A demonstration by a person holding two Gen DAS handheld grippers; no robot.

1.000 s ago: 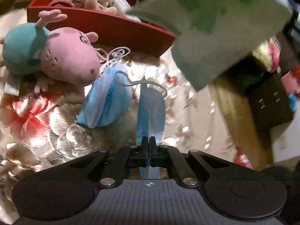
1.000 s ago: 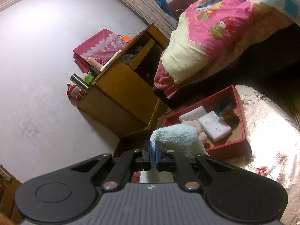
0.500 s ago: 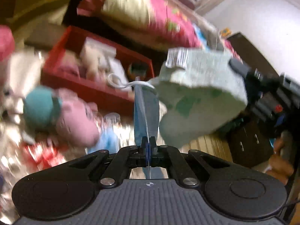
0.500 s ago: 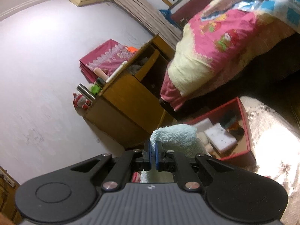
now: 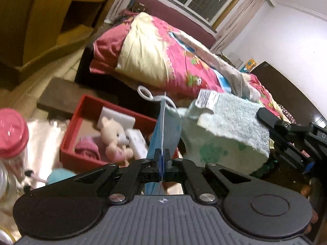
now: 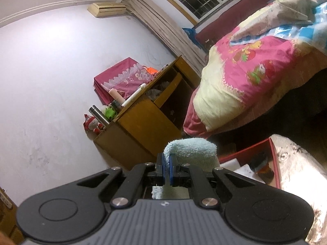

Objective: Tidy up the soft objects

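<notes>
My left gripper (image 5: 162, 159) is shut on a blue face mask (image 5: 163, 130) that stands upright above the red box (image 5: 69, 132), its white ear loop (image 5: 147, 95) at the top. The box holds a beige teddy bear (image 5: 112, 136), white sponges (image 5: 116, 119) and a pink cloth (image 5: 86, 148). My right gripper (image 6: 167, 168) is shut on a folded light green towel (image 6: 192, 151). The towel also shows in the left wrist view (image 5: 222, 140), held up to the right of the mask, with the right gripper (image 5: 290, 134) behind it. The red box (image 6: 273, 163) lies low on the right.
A pink-lidded clear jar (image 5: 11, 136) stands at the left, with a teal plush part (image 5: 58, 174) below the box. A bed with a pink quilt (image 5: 163, 55) lies behind. A wooden cabinet (image 6: 147, 122) stands by the wall. The flowered table cover (image 6: 298, 175) is at the right.
My left gripper has lifted the mask off the table and tilted up toward the box and bed. My right gripper has risen with the towel, and the box has sunk lower in its view.
</notes>
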